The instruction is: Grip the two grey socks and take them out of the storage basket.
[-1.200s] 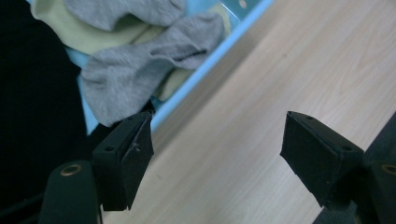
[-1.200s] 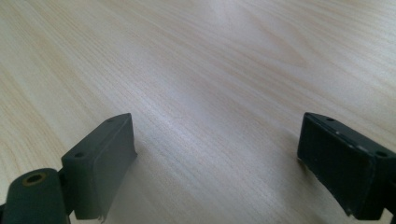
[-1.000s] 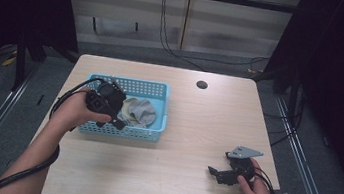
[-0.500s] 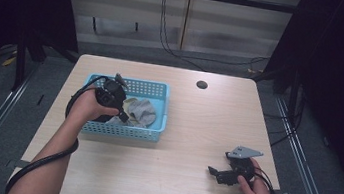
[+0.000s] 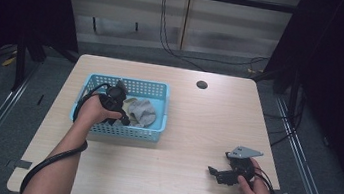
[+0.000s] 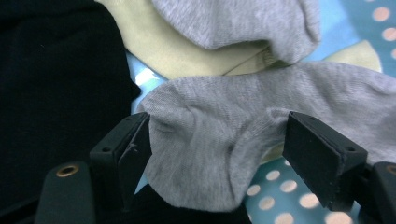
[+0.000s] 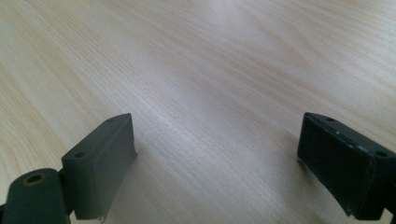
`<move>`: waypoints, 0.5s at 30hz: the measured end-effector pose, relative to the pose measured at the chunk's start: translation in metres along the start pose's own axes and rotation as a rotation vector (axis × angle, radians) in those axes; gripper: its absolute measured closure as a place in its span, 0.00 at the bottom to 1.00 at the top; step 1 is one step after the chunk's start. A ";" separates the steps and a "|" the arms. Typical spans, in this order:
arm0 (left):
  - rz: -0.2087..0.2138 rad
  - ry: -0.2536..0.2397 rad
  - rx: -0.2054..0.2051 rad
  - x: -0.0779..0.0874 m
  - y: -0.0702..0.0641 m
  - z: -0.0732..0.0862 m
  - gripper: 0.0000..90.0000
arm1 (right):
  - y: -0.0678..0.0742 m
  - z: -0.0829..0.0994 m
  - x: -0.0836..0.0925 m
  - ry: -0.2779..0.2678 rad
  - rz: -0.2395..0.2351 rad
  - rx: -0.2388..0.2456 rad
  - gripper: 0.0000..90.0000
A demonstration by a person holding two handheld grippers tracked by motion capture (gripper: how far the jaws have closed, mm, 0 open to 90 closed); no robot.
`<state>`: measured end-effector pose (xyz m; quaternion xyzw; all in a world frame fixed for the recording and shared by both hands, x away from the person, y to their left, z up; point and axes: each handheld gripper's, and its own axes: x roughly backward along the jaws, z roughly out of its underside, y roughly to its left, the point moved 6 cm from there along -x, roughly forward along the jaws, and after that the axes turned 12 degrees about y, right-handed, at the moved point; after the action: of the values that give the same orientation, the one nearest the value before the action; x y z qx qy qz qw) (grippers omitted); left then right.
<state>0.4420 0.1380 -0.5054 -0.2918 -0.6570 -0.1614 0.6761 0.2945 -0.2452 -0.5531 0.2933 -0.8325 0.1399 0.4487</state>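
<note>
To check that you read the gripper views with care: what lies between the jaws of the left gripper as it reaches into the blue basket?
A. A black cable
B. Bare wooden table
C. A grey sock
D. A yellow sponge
C: in the left gripper view the open left gripper straddles a grey sock lying in the blue basket, with a pale yellow cloth behind it and its pads not yet pressing on the sock.

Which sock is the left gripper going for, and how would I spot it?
Find the blue basket on the wooden table. The grey sock lies between the left gripper's open fingers, over a pale yellow sock, beside black cloth.
</note>
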 end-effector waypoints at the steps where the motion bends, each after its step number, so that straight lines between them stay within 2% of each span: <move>1: -0.006 0.008 -0.007 -0.003 0.001 0.000 0.27 | 0.000 0.000 0.000 0.000 0.000 0.000 0.12; 2: -0.005 0.012 -0.013 -0.005 0.001 0.000 0.30 | 0.000 0.000 0.000 0.000 0.000 0.000 0.12; 4: 0.041 0.028 0.027 -0.007 -0.001 0.000 0.35 | 0.000 0.000 0.000 0.000 0.000 0.000 0.12; 5: 0.050 0.038 0.030 -0.006 -0.002 0.000 0.40 | 0.000 0.000 0.000 0.000 0.000 0.000 0.12; 7: 0.038 0.063 0.014 -0.005 -0.005 0.001 0.52 | 0.000 0.000 0.000 0.000 0.000 0.000 0.12; 9: -0.007 0.106 -0.002 -0.003 -0.007 0.002 0.75 | 0.000 0.000 0.000 0.000 0.000 0.000 0.12; 10: -0.017 0.120 0.003 -0.003 -0.009 0.002 0.82 | 0.000 0.000 0.000 0.000 0.000 0.000 0.12; 11: 0.001 0.121 0.013 -0.002 -0.010 0.001 0.89 | 0.000 0.000 0.000 0.000 0.000 0.000 0.12; 15: 0.013 0.084 0.027 0.013 -0.013 -0.001 0.93 | 0.000 0.000 0.000 0.000 0.000 0.000 0.12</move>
<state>0.4368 0.1295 -0.4899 -0.2800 -0.6282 -0.1601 0.7081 0.2945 -0.2452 -0.5531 0.2935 -0.8325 0.1397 0.4487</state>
